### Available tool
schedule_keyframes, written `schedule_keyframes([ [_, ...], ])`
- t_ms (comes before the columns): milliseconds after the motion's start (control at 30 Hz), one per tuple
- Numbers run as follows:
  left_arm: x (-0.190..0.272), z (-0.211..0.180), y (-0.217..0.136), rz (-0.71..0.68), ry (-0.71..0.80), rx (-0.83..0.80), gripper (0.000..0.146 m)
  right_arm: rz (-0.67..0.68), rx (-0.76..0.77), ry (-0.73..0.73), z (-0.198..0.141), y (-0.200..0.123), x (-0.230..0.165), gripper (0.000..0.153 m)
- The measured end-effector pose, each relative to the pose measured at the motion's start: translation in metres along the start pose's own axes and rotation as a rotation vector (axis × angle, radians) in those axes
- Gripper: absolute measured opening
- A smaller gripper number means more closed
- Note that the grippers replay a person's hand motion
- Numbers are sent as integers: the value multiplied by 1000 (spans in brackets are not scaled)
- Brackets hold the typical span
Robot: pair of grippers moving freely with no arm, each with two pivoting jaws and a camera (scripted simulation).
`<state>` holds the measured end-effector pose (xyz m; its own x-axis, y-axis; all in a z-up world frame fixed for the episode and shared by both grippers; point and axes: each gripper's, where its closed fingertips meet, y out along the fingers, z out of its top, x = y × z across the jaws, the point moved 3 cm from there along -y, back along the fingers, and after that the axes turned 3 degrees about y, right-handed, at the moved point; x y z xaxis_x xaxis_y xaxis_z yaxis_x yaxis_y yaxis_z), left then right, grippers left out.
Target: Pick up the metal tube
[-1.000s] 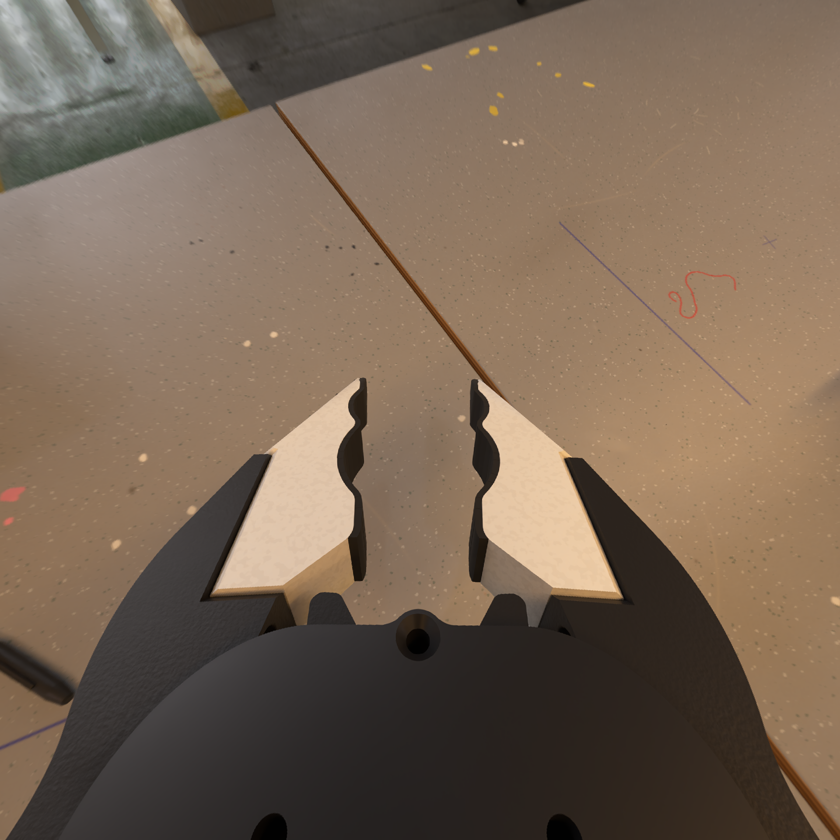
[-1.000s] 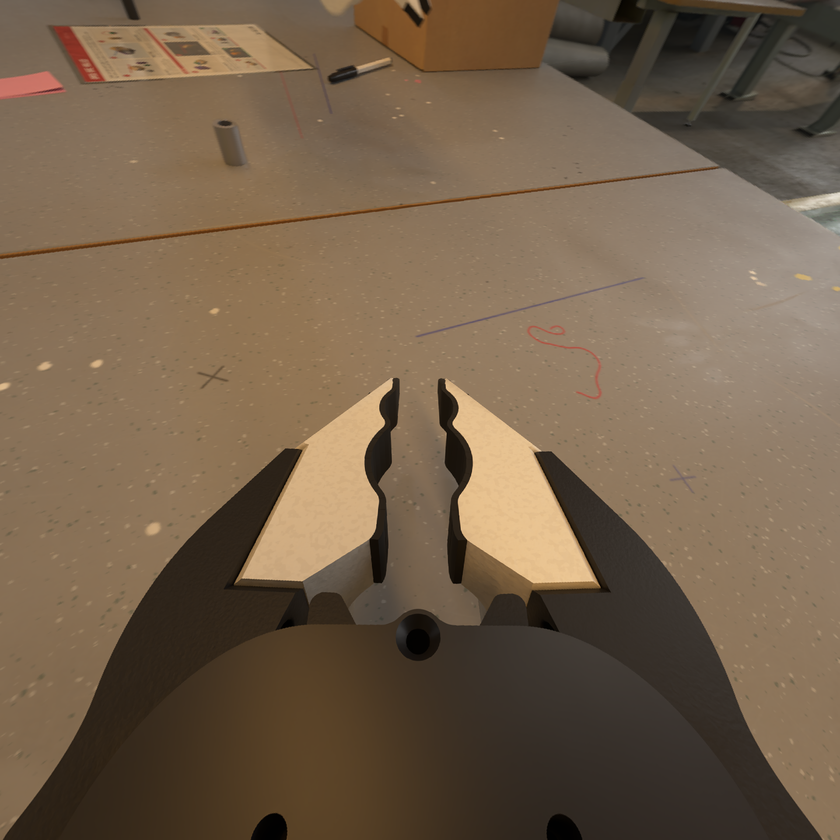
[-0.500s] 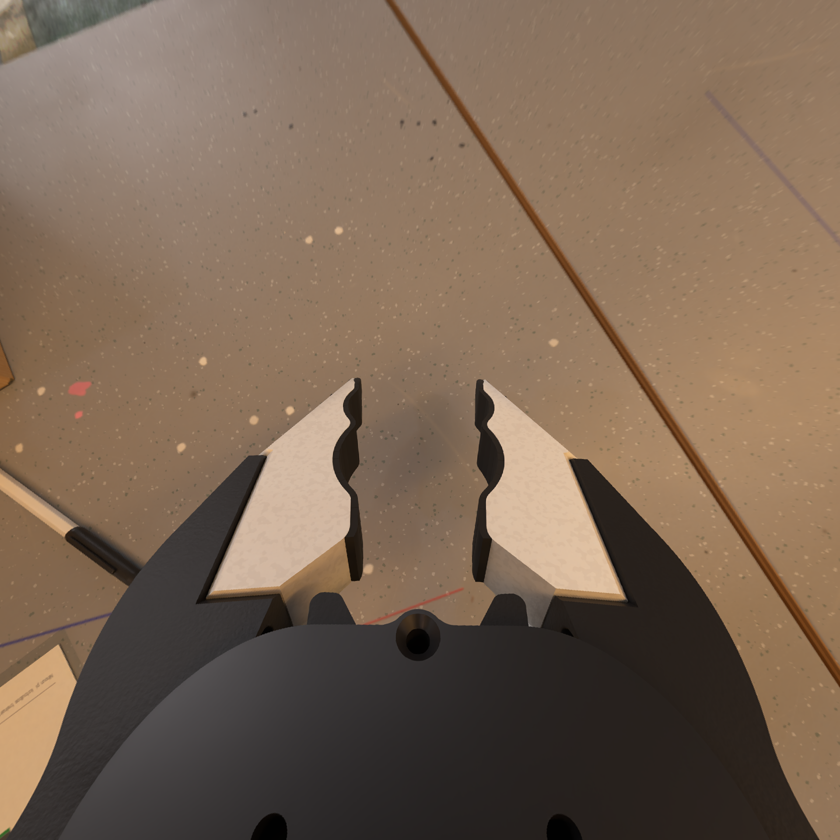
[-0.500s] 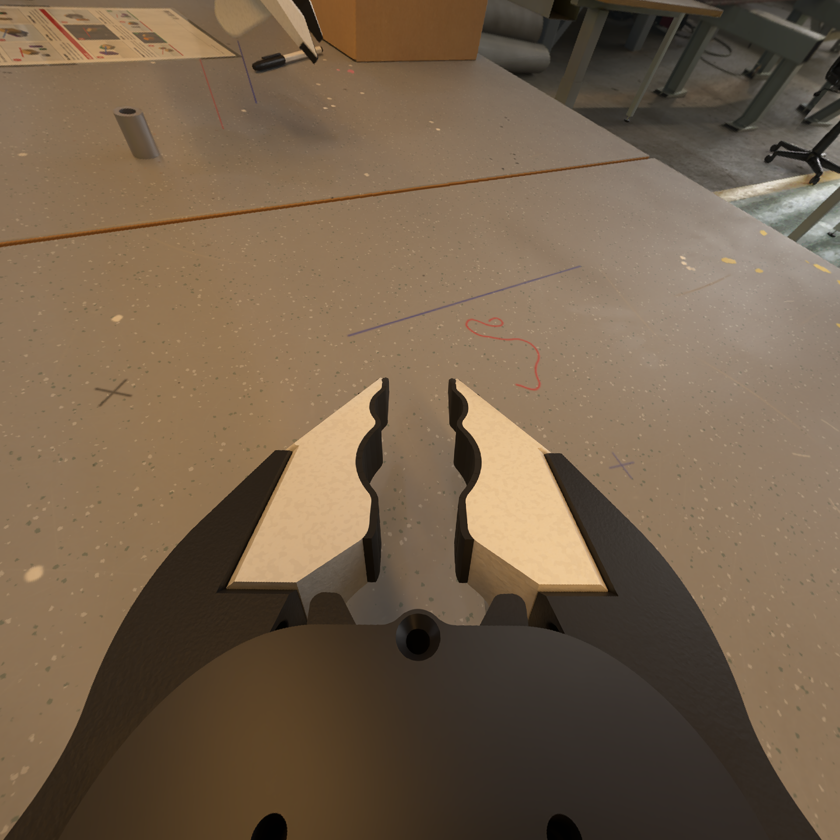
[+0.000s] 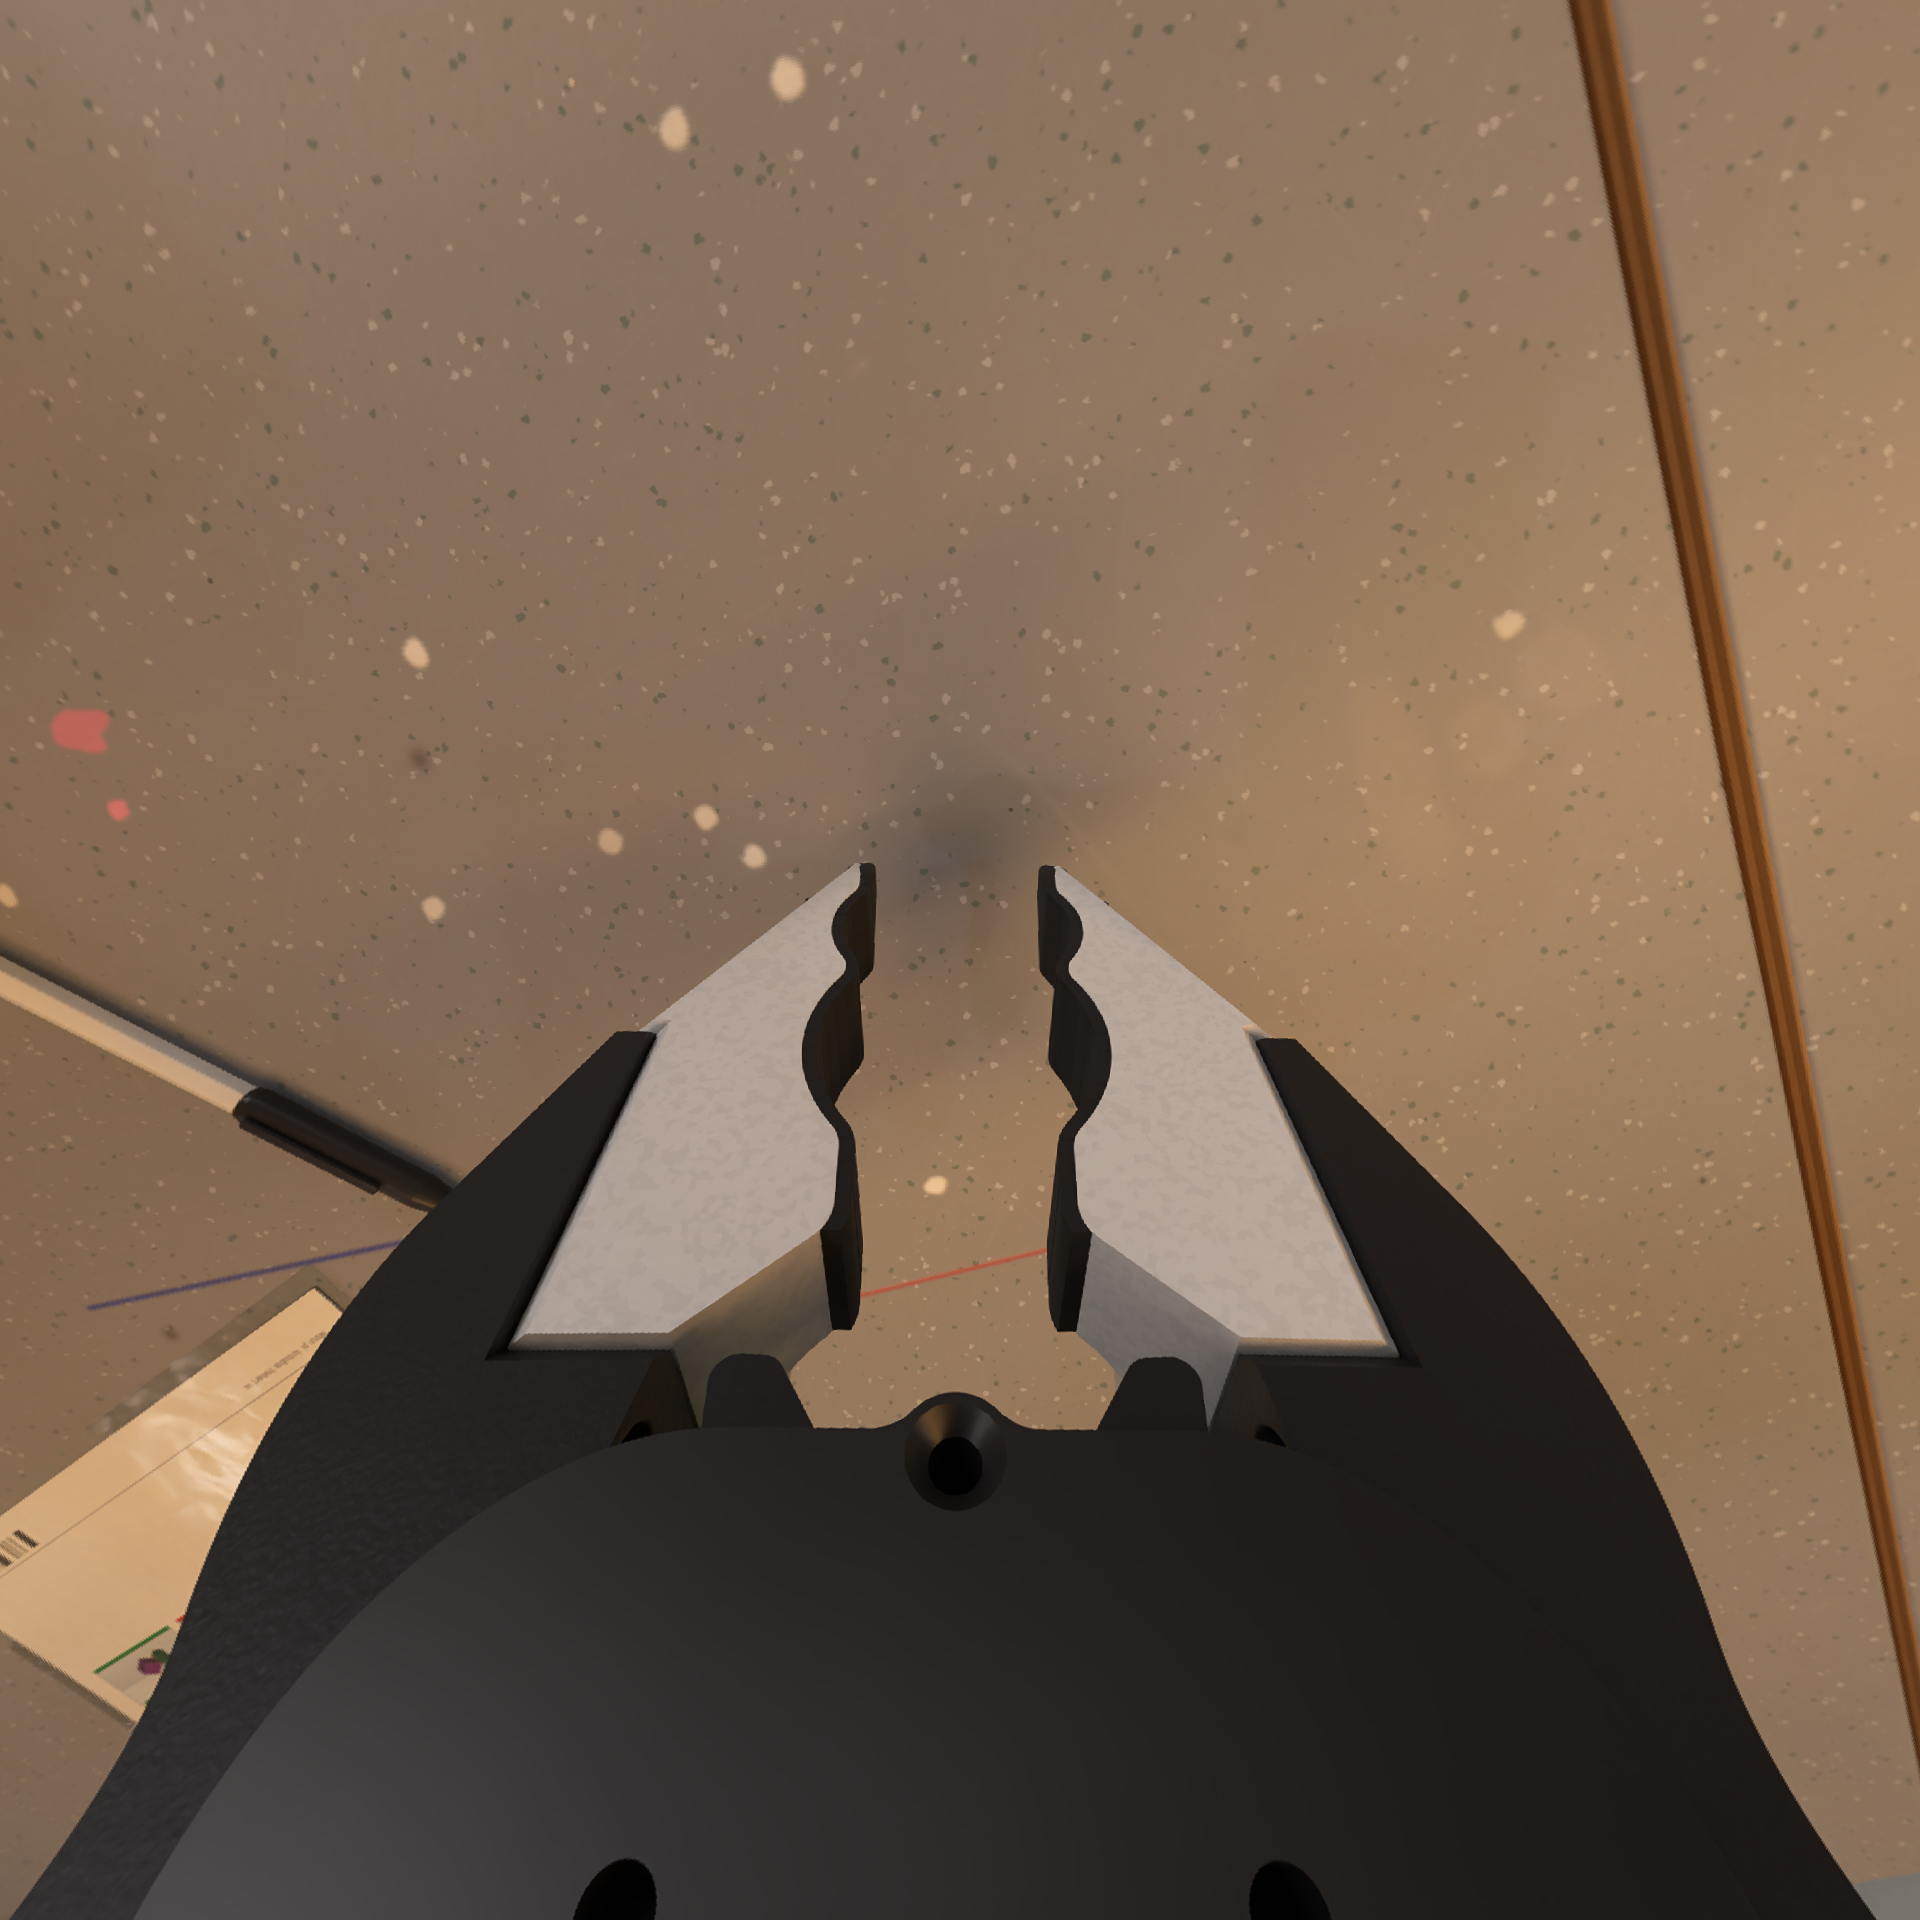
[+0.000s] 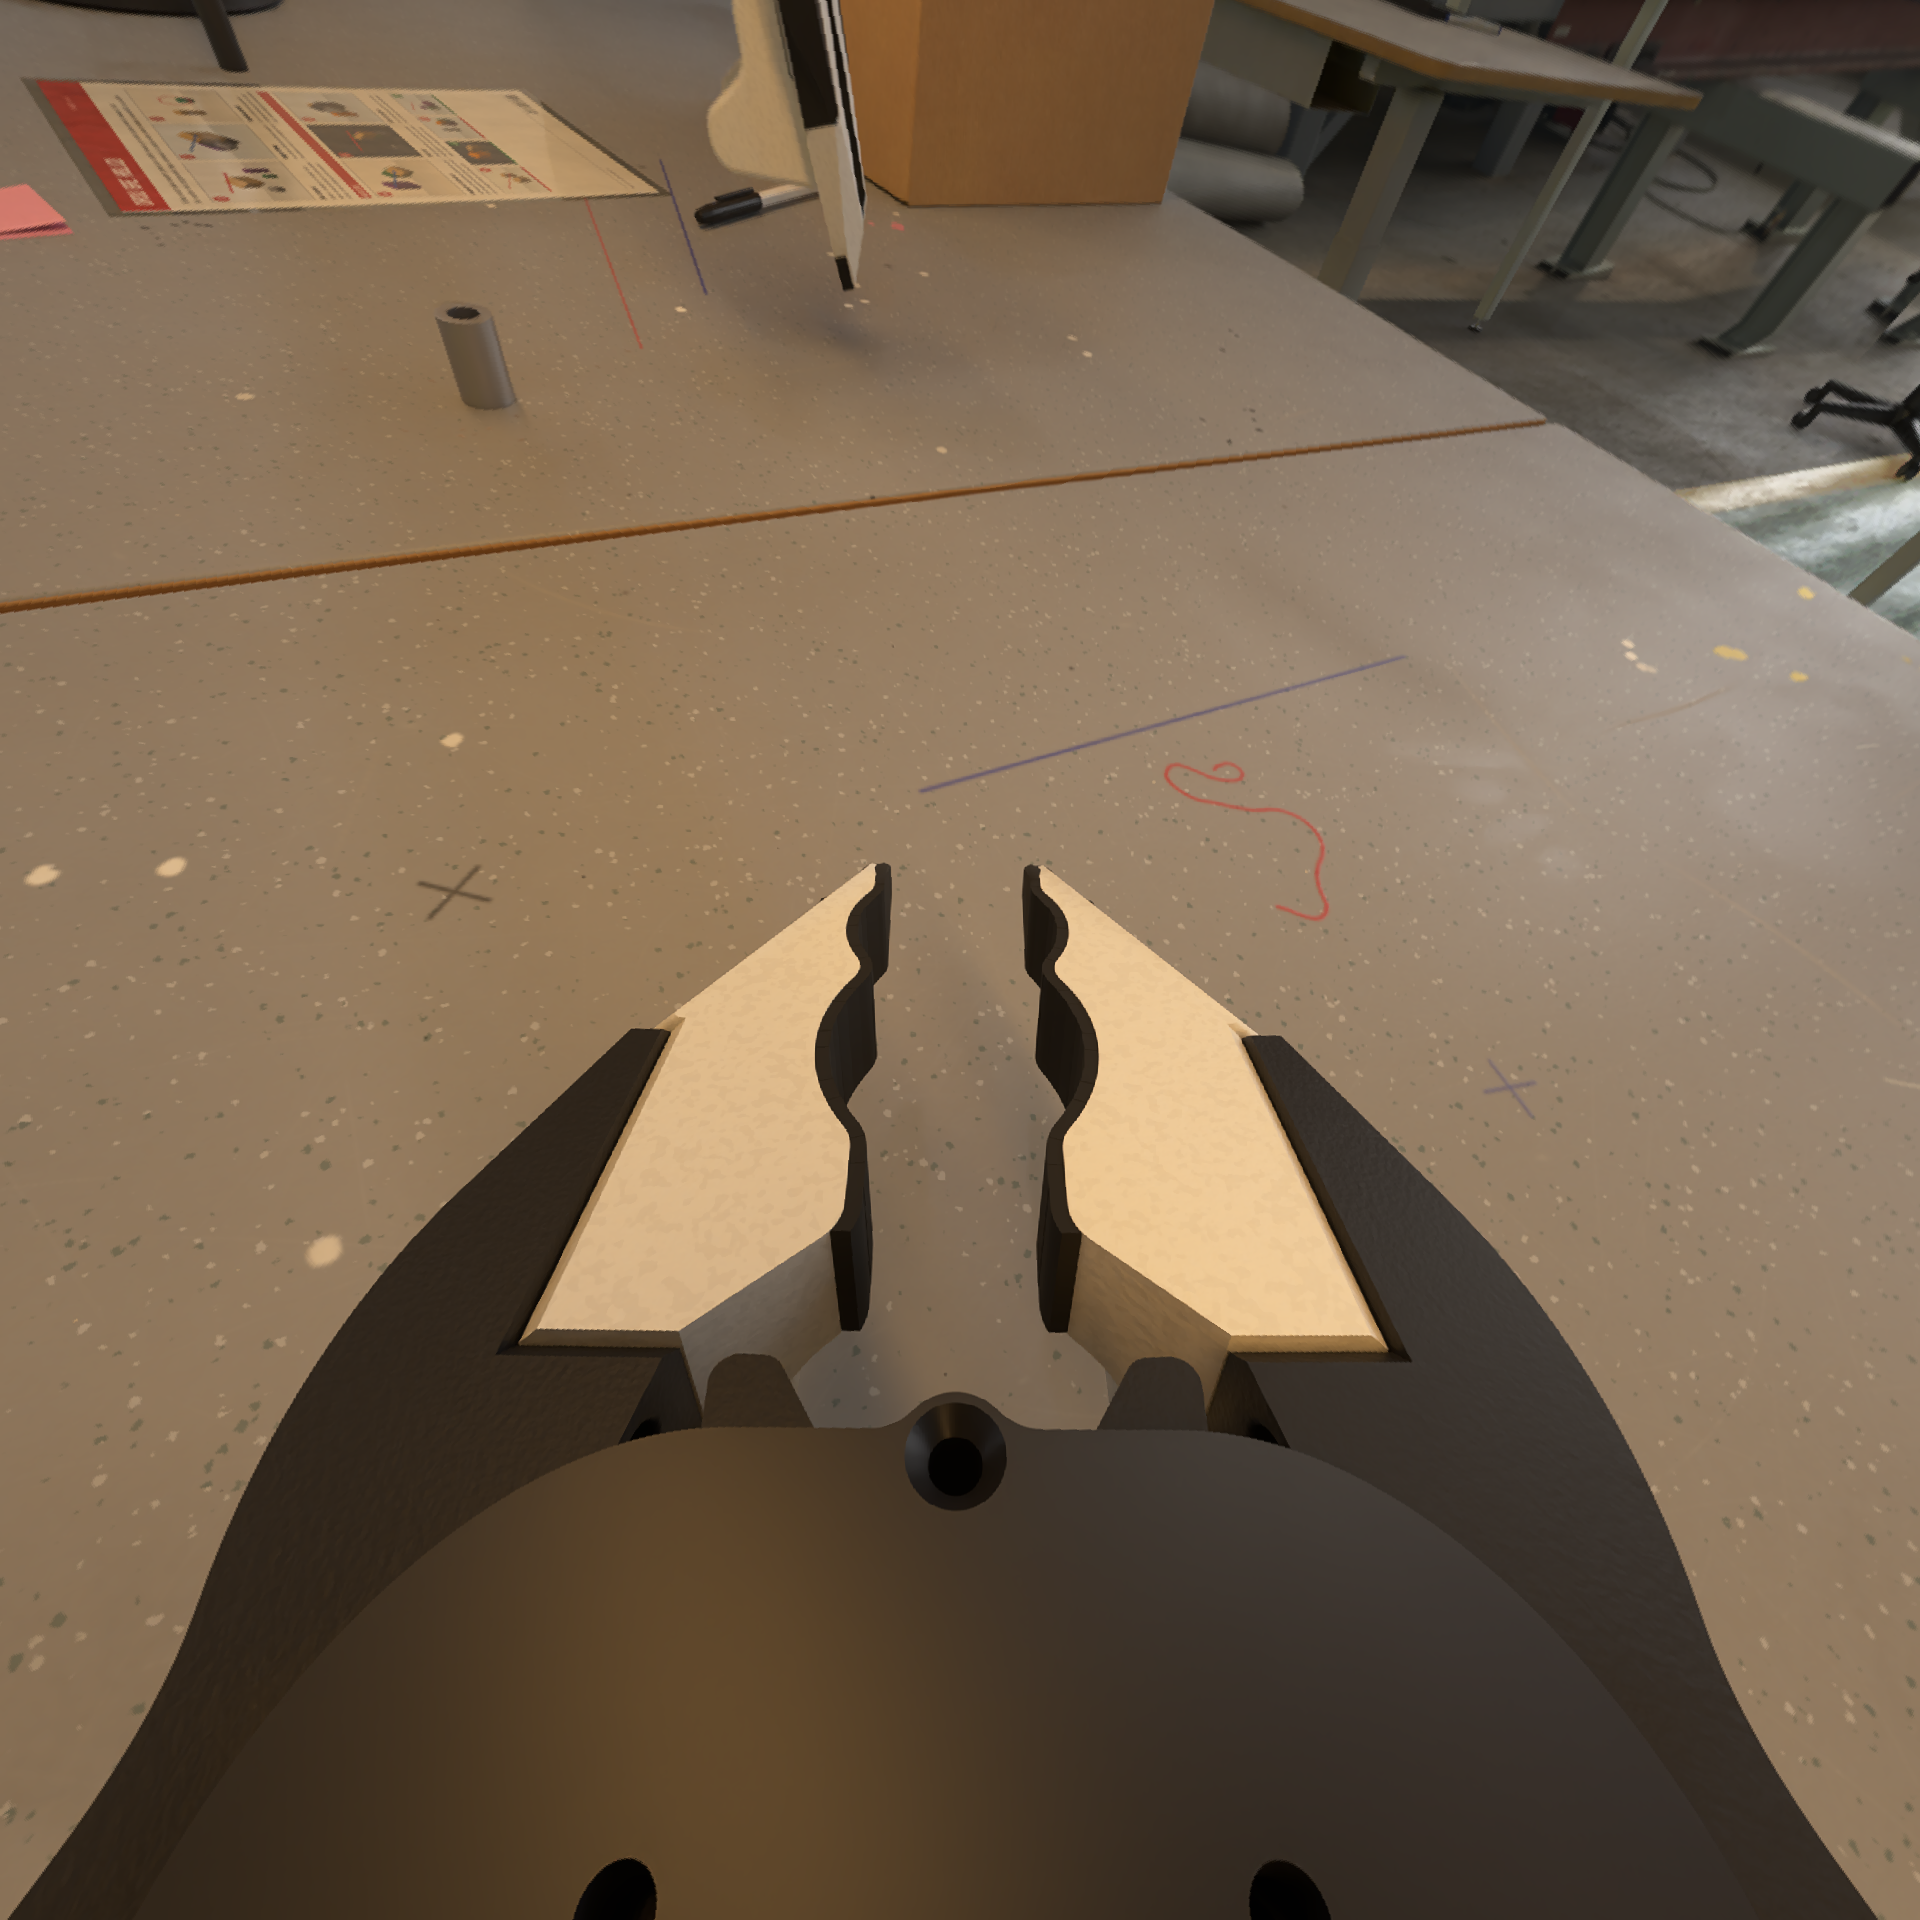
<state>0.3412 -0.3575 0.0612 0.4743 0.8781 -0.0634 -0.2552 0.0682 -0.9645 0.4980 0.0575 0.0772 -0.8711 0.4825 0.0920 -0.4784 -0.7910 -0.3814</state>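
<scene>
The metal tube [image 6: 476, 355] is a short grey cylinder standing upright on the far table panel, seen only in the right wrist view, far ahead and to the left of my right gripper [image 6: 956, 883]. My right gripper is open and empty, low over the near panel. My left gripper [image 5: 956, 883] is open and empty, pointing steeply down close to the table; the tube is not in its view. In the right wrist view the left gripper [image 6: 821, 145] hangs tip-down to the right of the tube, near the marker.
A black-capped marker [image 6: 743, 203] [image 5: 312, 1138], a printed sheet [image 6: 322, 145] [image 5: 135, 1455] and a cardboard box [image 6: 1018, 94] lie on the far panel. A pink note [image 6: 26, 208] lies at far left. A brown seam [image 6: 769, 514] [image 5: 1704, 644] divides the table. The table edge [image 6: 1714, 509] drops off at right.
My left gripper has dropped closer to the table and narrowed its jaws a little; the marker and sheet came further into its view. My right gripper's jaws have opened wider and its view swung back to the left.
</scene>
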Motion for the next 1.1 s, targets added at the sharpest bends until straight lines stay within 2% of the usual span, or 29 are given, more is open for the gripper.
schedule_keyframes([
  [300,-6,-4,14,6,-56,-67,35,-6,33,-15,8,-6,-3,25],
  [400,-3,-3,16,-18,-57,-60,28,2,45,-1,10,-7,-3,25],
  [533,12,-9,-4,-55,-31,-19,28,0,44,-4,10,-8,-3,25],
  [633,56,-29,-46,-247,186,71,49,1,44,-8,11,-9,-3,25],
  [700,86,-56,-74,-380,388,100,54,9,48,-5,12,-9,-5,25],
  [767,108,-88,-85,-404,580,81,67,18,56,-7,14,-10,-7,25],
  [833,121,-118,-76,-333,708,16,72,18,61,-16,16,-11,-8,24],
  [900,120,-139,-56,-231,779,-93,64,15,66,-25,18,-11,-9,24],
  [967,115,-144,-39,-125,830,-128,36,13,73,-26,19,-12,-10,24],
  [1067,120,-138,-41,-200,934,-44,21,20,83,-14,20,-12,-10,24],
  [1100,119,-135,-49,-241,961,-57,21,25,84,-6,20,-12,-10,23],
])
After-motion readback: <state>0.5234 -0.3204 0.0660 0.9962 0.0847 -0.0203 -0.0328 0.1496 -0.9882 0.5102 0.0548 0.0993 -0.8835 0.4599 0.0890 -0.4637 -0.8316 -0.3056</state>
